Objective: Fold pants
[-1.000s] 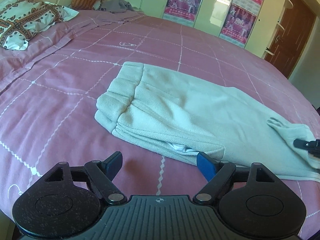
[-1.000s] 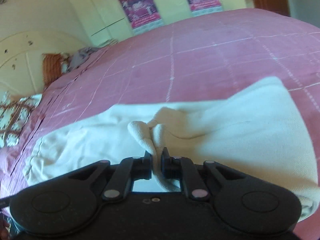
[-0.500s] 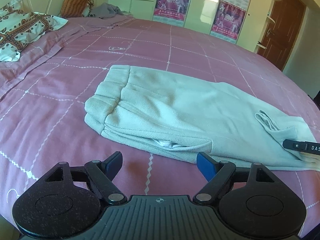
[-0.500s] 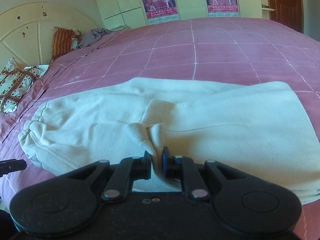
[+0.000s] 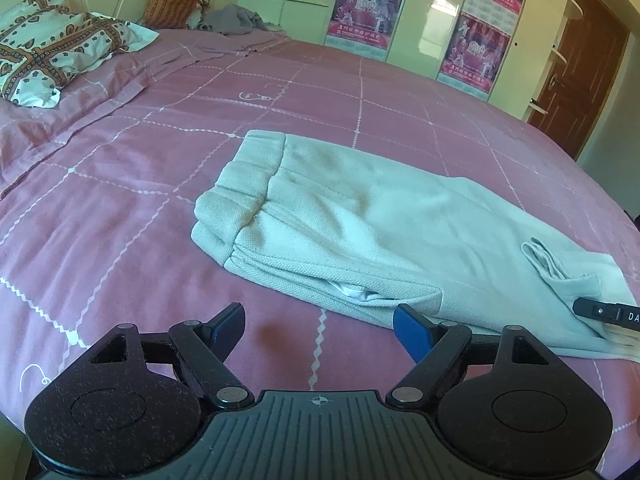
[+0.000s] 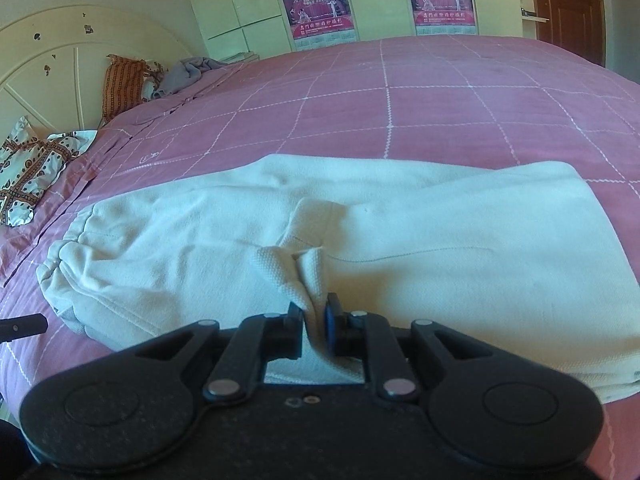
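Pants [image 5: 380, 236] lie flat on the pink bed [image 5: 120, 200], waistband to the left. The left hand-held gripper [image 5: 319, 326] hangs just above the bed near their edge, jaws wide apart, holding nothing. The right hand-held gripper [image 6: 314, 322] is pinched tight on a bunched fold of the pants.

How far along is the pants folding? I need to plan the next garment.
Done: the cream knit pants lie on the pink checked bedspread folded lengthwise, leg on leg. In hand: the right gripper pinches a fold of fabric near the hem end, while the left gripper hangs open by the waistband side, holding nothing. Left: the crosswise folds.
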`<state>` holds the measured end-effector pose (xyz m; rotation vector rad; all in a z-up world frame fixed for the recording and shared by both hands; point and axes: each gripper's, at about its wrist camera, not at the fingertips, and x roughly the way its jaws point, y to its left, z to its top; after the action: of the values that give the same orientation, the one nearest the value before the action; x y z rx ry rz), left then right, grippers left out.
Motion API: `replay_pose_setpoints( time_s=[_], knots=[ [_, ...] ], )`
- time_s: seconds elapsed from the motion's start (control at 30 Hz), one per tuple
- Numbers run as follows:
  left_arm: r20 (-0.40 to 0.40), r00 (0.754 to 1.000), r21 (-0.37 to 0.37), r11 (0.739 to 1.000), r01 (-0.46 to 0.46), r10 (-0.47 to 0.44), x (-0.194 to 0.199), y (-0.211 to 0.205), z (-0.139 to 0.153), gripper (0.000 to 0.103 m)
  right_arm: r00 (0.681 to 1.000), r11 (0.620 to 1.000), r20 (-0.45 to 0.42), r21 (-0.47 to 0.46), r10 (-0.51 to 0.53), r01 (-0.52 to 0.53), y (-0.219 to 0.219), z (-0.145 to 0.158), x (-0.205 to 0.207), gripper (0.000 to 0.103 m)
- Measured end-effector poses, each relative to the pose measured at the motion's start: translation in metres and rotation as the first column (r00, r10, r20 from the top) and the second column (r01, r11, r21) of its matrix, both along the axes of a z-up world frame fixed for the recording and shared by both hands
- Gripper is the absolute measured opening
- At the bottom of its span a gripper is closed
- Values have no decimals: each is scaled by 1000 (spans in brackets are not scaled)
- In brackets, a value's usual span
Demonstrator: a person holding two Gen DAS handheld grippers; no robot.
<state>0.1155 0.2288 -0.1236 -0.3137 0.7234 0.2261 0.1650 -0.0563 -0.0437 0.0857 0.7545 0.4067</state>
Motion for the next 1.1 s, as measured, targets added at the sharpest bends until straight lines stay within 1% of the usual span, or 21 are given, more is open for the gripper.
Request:
replay_pose_setpoints(
  time_s=[0.17, 0.27, 0.3, 0.33, 0.4, 0.43, 0.47, 0.5, 0.53, 0.63, 0.67, 0.73, 0.83, 0.9, 0.93, 1.0, 1.03, 1.1],
  knots=[
    [-7, 1000, 9, 1000, 8, -8, 1, -2, 0, 81, 1000, 1000, 3, -4, 2, -2, 1, 1, -2, 13],
    [-10, 1000, 4, 1000, 9, -9, 2, -2, -1, 81, 998, 999, 52, -12, 37, -36, 4, 9, -11, 13],
    [-12, 1000, 2, 1000, 9, -9, 3, -1, -1, 81, 997, 998, 63, -37, 49, -47, 7, 9, -13, 14],
    [-14, 1000, 2, 1000, 10, -10, 4, -2, -1, 81, 996, 994, 64, -95, 68, -62, 14, 6, -14, 17],
    [-15, 1000, 4, 1000, 12, -12, 4, -2, -2, 81, 991, 975, 36, -187, 125, -117, 28, -5, -14, 26],
    [-14, 1000, 6, 1000, 13, -13, 3, -2, -1, 81, 987, 964, 41, -224, 156, -143, 36, -8, -19, 26],
    [-12, 1000, 5, 1000, 13, -13, 3, -2, -1, 81, 981, 962, 58, -214, 184, -168, 38, -6, -25, 28],
    [-11, 1000, 2, 1000, 11, -11, 3, -1, -1, 81, 978, 965, 58, -185, 201, -187, 37, -3, -28, 31],
    [-12, 1000, -2, 1000, 8, -8, 3, -1, -2, 81, 977, 968, 47, -155, 206, -197, 36, 0, -30, 31],
    [-16, 1000, -2, 1000, 10, -10, 4, -2, -3, 81, 978, 972, 36, -121, 206, -201, 32, 4, -28, 32],
    [-18, 1000, 2, 1000, 12, -12, 4, -2, -2, 81, 977, 975, 60, -99, 205, -199, 29, 10, -31, 33],
    [-21, 1000, 5, 1000, 15, -15, 4, -3, -3, 81, 971, 980, 128, -34, 200, -197, 17, 24, -39, 39],
    [-26, 1000, 4, 1000, 14, -14, 5, -3, -3, 81, 973, 988, 184, 43, 141, -151, -1, 34, -41, 41],
    [-28, 999, 6, 1000, 18, -17, 6, -3, -4, 81, 977, 986, 184, 103, 112, -132, -12, 35, -37, 39],
    [-29, 999, 7, 1000, 20, -19, 7, -4, -4, 81, 980, 987, 177, 119, 90, -112, -17, 34, -35, 39],
    [-30, 999, 9, 1000, 23, -23, 7, -5, -4, 81, 985, 990, 167, 127, 40, -62, -28, 34, -31, 38],
    [-31, 999, 9, 1000, 27, -26, 8, -5, -4, 81, 986, 991, 164, 125, 17, -38, -34, 34, -29, 35],
    [-34, 999, 9, 1000, 28, -27, 9, -5, -4, 81, 984, 993, 174, 118, -34, 13, -51, 33, -25, 34]
  ],
)
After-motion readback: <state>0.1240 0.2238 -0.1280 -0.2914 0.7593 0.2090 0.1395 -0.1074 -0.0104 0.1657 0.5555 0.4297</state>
